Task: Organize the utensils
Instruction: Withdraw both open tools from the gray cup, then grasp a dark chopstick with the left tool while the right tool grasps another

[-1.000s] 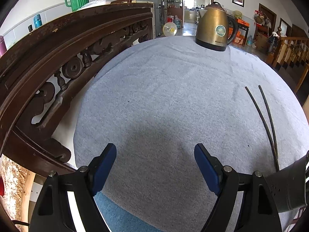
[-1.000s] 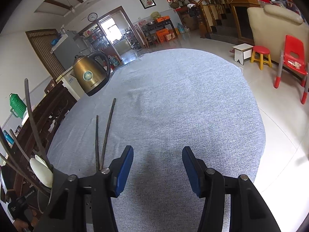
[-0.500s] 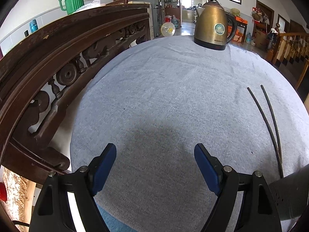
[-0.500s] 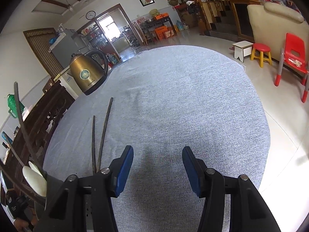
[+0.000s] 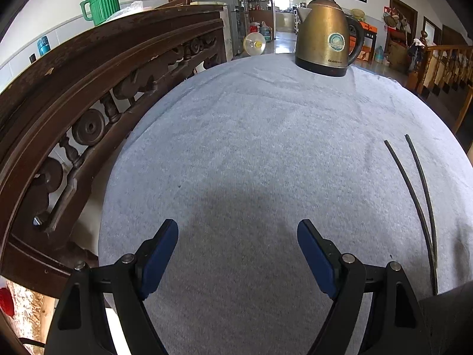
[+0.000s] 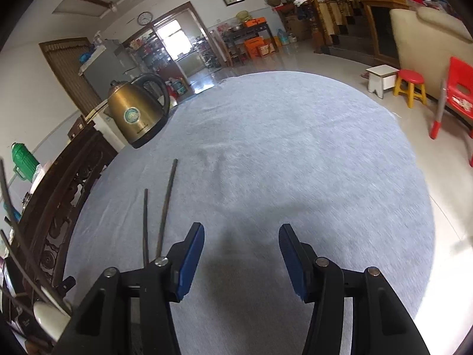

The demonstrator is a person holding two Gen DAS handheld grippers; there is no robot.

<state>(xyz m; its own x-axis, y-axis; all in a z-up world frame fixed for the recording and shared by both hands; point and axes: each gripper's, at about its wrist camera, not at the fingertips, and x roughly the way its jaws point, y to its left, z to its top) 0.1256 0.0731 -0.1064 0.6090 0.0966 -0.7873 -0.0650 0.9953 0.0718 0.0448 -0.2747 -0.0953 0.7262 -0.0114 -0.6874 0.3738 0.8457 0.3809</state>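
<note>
Left wrist view: the left hand-held gripper (image 5: 238,254) stands wide apart over the grey cloth of the table (image 5: 251,136), with nothing between its blue pads (image 5: 159,254). Two dark chopsticks (image 5: 414,189) lie flat on the cloth to the right of this gripper, near each other, their near ends converging. A brass kettle (image 5: 325,35) stands upright at the far edge of the table. A carved wooden rail (image 5: 88,82) runs along the left side, with a green jug (image 5: 102,0) behind it.

Right wrist view: the right hand-held gripper (image 6: 241,254) is partly spread, narrower than the left, and holds nothing. The chopsticks (image 6: 165,207) lie just left of its left finger, apart from it. At the lower left edge a container (image 6: 44,319) holds upright utensils; its detail cannot be made out.
</note>
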